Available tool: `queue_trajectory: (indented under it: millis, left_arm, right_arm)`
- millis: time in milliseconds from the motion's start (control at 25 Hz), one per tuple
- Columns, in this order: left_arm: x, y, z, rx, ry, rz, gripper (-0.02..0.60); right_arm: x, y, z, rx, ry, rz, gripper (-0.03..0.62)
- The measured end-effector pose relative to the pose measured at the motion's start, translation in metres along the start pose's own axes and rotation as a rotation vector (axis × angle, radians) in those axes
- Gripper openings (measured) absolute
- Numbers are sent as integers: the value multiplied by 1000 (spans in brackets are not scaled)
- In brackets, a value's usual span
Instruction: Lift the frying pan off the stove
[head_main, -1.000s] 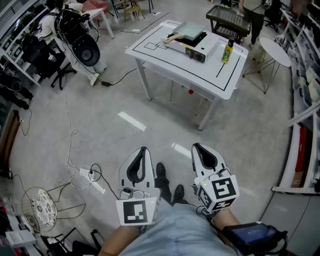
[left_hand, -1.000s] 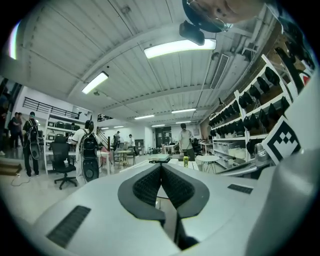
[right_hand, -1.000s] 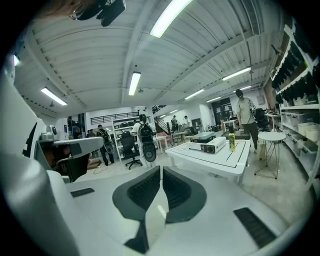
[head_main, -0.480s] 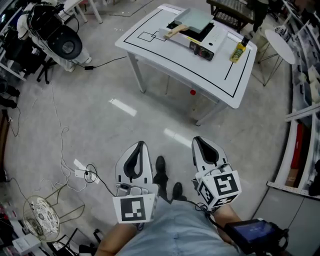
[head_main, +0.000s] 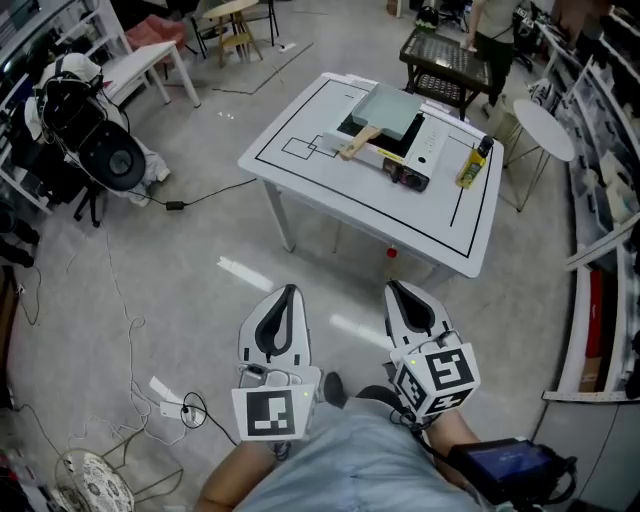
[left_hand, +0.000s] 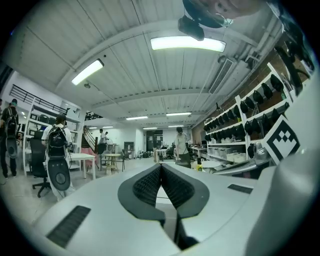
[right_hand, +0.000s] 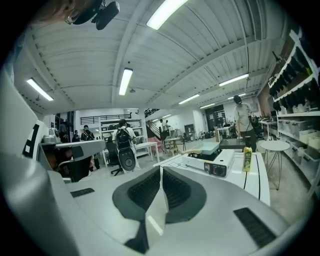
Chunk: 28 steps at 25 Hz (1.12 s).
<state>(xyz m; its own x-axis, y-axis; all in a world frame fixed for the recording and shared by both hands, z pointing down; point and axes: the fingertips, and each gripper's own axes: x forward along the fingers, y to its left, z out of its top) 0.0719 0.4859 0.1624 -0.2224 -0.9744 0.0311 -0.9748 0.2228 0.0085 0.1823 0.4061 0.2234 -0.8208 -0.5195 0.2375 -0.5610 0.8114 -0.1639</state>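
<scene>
Both claws are closed and empty. Our left gripper (head_main: 287, 293) has its ribbed black pads (left_hand: 144, 185) pressed tip to tip, and our right gripper (head_main: 392, 290) looks the same, with nothing caught between either pair. Each one is a smooth white shell lined with dark, rubbery ridges.

Beyond the claws lies glossy grey floor (head_main: 200, 250), and past that a white table (head_main: 300, 165) marked with thin black lines. We hold both grippers low over the floor, well apart from the table.

On the tabletop sits a boxy white stove (head_main: 425, 152) with knobs on its near face. The frying pan (head_main: 388, 108) rests on top of it. The pan is square, shallow and pale grey-green, and its light wooden handle (head_main: 355, 148) juts toward the table's near left side. A yellow bottle (head_main: 472, 165) stands just beside the stove.

We judge the task barely begun, since the pan is on its burner and untouched. We have yet to close the gap, open a claw, grip what is probably the handle, and raise the pan clear.
</scene>
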Motion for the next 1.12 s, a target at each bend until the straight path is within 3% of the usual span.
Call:
queue_trajectory:
  millis: [200, 480, 1120]
  left_arm:
    - [23, 9, 0, -7, 12, -25, 17]
    - [66, 14, -30, -4, 90, -57, 17]
    - [266, 47, -52, 17, 173, -59, 17]
  right_arm:
    - [20, -3, 8, 10, 5, -14, 49]
    - [57, -31, -6, 64, 41, -41, 49]
    - [218, -145, 15, 130, 88, -47, 49]
